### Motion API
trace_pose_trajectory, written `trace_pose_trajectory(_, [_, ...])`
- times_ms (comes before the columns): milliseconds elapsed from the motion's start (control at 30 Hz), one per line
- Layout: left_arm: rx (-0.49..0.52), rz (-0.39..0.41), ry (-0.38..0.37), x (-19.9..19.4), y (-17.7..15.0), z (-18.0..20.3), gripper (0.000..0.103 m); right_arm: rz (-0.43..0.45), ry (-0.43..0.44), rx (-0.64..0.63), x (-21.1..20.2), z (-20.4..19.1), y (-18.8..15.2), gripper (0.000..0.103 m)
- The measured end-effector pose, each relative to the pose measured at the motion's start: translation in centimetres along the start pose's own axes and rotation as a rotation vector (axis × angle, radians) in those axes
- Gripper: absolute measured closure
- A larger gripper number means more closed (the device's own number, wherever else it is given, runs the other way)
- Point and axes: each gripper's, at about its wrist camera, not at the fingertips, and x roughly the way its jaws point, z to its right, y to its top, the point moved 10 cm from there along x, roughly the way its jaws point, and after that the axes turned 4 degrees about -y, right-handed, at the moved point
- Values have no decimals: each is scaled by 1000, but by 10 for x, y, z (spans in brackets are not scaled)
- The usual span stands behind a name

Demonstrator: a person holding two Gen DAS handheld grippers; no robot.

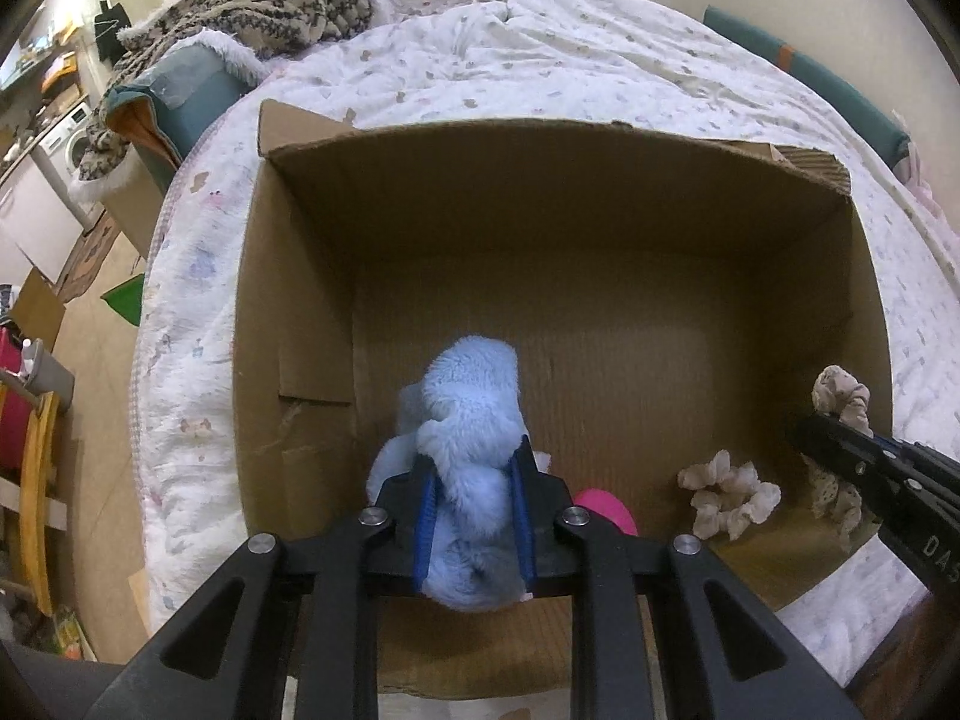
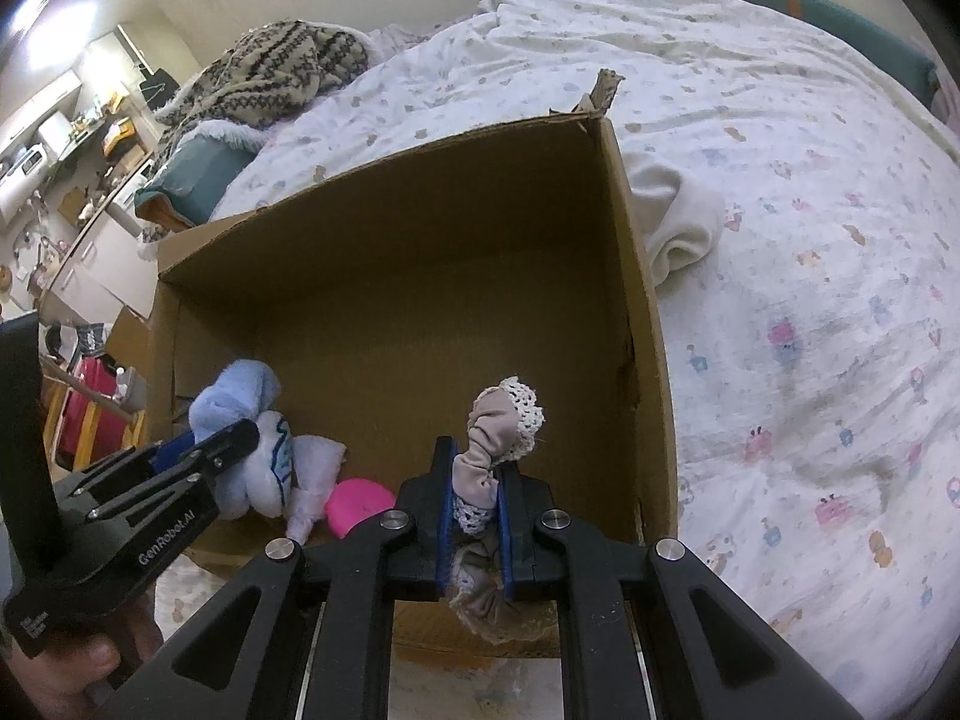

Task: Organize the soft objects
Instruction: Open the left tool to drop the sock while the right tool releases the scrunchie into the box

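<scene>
We're mid-task: left gripper (image 1: 474, 480) fingers clamp the blue plush toy (image 1: 474, 414) lower centre, right gripper (image 2: 474, 504) fingers clamp a lace scrunchie (image 2: 501, 426), both over the cardboard box (image 1: 540, 210) already holding a beige scrunchie (image 1: 729, 495); white cloth (image 2: 678, 216) on the bed remains.

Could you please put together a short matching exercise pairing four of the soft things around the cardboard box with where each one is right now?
Things:
1. fluffy light blue plush toy
2. grey fabric scrunchie with white lace trim
3. cream ruffled scrunchie
4. folded cream cloth

Places:
A. lying loose on the floor of the cardboard box
B. clamped in the right gripper
C. on the bedspread outside the box
D. clamped in the left gripper

Pairs: 1-D, 2-B, 3-A, 4-C
</scene>
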Motion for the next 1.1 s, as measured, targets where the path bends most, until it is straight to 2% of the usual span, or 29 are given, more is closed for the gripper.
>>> trace_pose_trajectory(533, [24,-6,-9,-3,-1,12,79,-12,11,23,2,2,-1,90])
trace_pose_trajectory(567, [24,-6,-9,-4,-1,13,74,-14,12,27,2,3,-1,89])
trace_pose_trajectory(633, [19,-2,-3,-6,-1,12,58,-16,15,32,1,4,-2,87])
trace_pose_trajectory(667, [17,5,5,-8,0,11,45,-14,16,34,1,4,-2,86])
trace_pose_trajectory(700, [13,19,10,-11,1,10,40,-12,19,36,0,5,-2,84])
trace_pose_trajectory(767, [6,27,7,-14,2,10,39,-7,25,43,-2,6,0,78])
trace_pose_trajectory(800, [2,22,3,-14,2,10,39,-4,26,49,-3,6,0,65])
trace_pose_trajectory(833, [-2,14,0,-14,1,10,39,0,24,56,-4,9,1,39])
trace_pose_trajectory(867, [-6,9,0,-15,1,10,39,10,20,64,-6,10,3,28])
trace_pose_trajectory(1100, [-15,15,9,-18,1,7,39,34,25,49,-13,8,5,27])
